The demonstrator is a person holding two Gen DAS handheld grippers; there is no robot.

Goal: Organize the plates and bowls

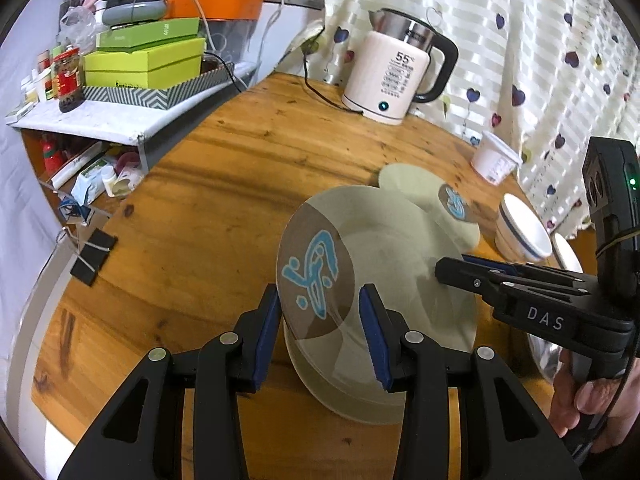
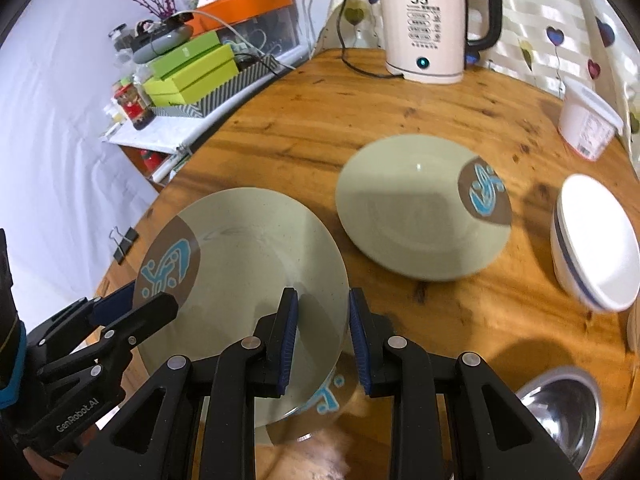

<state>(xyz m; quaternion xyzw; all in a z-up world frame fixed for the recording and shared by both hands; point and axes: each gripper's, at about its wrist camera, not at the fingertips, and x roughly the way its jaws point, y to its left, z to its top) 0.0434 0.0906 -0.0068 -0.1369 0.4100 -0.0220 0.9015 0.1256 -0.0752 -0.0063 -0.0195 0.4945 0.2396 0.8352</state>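
Both grippers hold a pale green plate [image 1: 400, 264] with a brown patch and blue drawing; a second like plate [image 2: 330, 396] shows right under it. In the left wrist view my left gripper [image 1: 320, 300] is shut on the near rim at the brown patch. My right gripper [image 1: 440, 270] clamps the opposite rim. From the right wrist view the right gripper [image 2: 322, 296] has the rim between its blue pads, while the left gripper [image 2: 136, 300] bites the rim at lower left. Another green plate [image 2: 420, 208] lies on the wooden table [image 2: 304, 120].
A white bowl with a blue stripe [image 2: 596, 240] stands at the right, a steel bowl [image 2: 560, 408] nearer, a white tub [image 2: 588, 124] and a kettle [image 2: 424, 24] at the back. A binder clip [image 2: 124, 240] lies near the table's left edge, beside a cluttered shelf [image 1: 100, 120].
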